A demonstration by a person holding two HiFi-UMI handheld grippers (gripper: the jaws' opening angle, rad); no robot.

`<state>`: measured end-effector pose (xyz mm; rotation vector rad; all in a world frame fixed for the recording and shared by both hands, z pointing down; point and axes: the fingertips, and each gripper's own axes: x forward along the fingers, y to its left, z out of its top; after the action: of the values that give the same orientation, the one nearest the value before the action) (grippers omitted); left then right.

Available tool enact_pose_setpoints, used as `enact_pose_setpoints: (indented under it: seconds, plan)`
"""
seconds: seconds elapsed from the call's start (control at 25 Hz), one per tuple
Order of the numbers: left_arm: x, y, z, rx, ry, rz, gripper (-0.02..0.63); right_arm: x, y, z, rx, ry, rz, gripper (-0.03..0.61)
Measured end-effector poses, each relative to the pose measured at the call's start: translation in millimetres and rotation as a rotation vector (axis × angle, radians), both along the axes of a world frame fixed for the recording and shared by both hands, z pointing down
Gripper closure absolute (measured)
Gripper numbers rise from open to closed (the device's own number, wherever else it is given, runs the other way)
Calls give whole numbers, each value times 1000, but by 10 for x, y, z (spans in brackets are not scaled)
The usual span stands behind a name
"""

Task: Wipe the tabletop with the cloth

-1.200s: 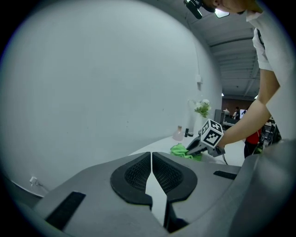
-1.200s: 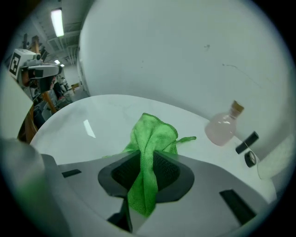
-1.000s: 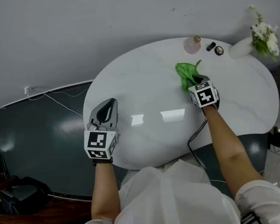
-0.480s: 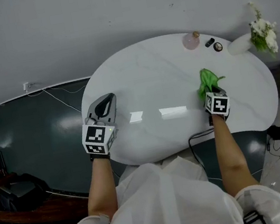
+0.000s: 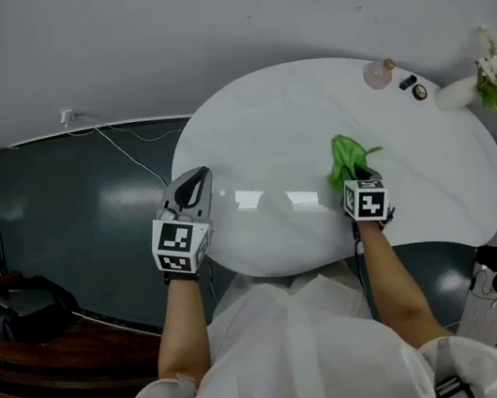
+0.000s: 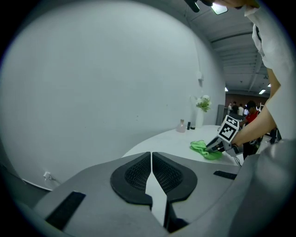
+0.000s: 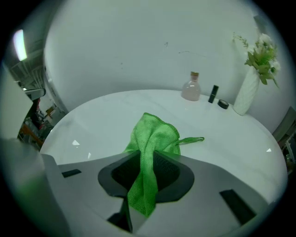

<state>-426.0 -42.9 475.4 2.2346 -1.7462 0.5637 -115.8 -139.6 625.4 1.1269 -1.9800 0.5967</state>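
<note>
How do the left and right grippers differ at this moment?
The right gripper is shut on the green cloth; the left gripper is shut on nothing. The right gripper is over the tabletop with the cloth lying on it; the left gripper hangs at the table's left edge. Both carry marker cubes.

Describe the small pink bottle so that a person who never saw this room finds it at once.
On the white oval tabletop, look to the far edge, where small things stand left of a white vase of flowers. The round pale pink bottle is leftmost; only it is pink with a tan stopper, the small cylinder and flat disc beside it being dark.
</note>
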Motion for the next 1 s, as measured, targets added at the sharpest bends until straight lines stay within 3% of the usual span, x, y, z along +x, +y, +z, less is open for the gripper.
enact_pose_setpoints:
  seconds: [0.6,0.8,1.0]
  plan:
    - [-631,897,108,-19,4,-126,589,-2335,1134,-52,0,-41,-508,495]
    - [-689,1044,101,-10,8,-139,589,-2890,1563,-44,18,-23,-697,495]
    - [-628,1123,97,-8,-7,-114,589,-3158,1915,-48,20,-21,-829,495]
